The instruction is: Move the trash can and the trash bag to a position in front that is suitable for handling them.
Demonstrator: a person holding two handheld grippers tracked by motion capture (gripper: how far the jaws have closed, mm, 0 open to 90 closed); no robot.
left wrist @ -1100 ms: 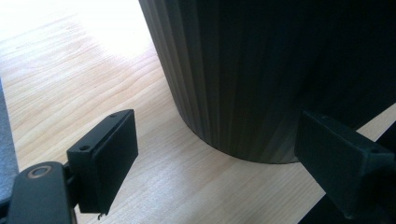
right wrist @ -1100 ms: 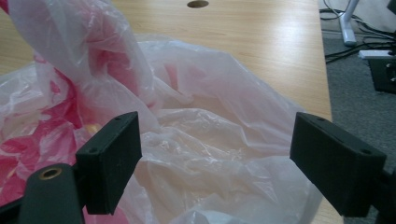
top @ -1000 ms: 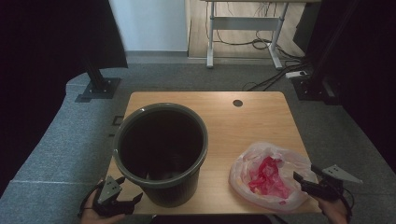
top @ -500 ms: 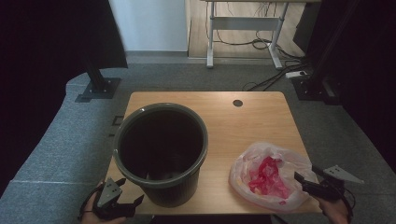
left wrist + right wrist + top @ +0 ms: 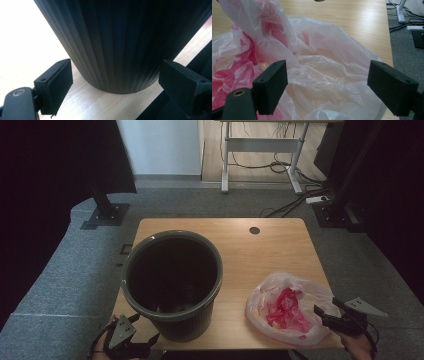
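1. Two grippers, both spread wide: the right gripper (image 5: 327, 87) has the plastic bag (image 5: 322, 70) between its fingers; pinch a raised fold.
2. The left gripper (image 5: 120, 85) frames the bin (image 5: 120, 42); probably it steadies it.

We see a matt, ribbed plastic bin (image 5: 172, 285), a thin glossy crinkled plastic bag (image 5: 290, 307), and a smooth wooden bench (image 5: 260, 250).

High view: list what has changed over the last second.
The left gripper slid slightly left and down along the table's near edge by the bin. Nothing was gripped or released. The bin, the plastic bag and the right gripper kept their places.
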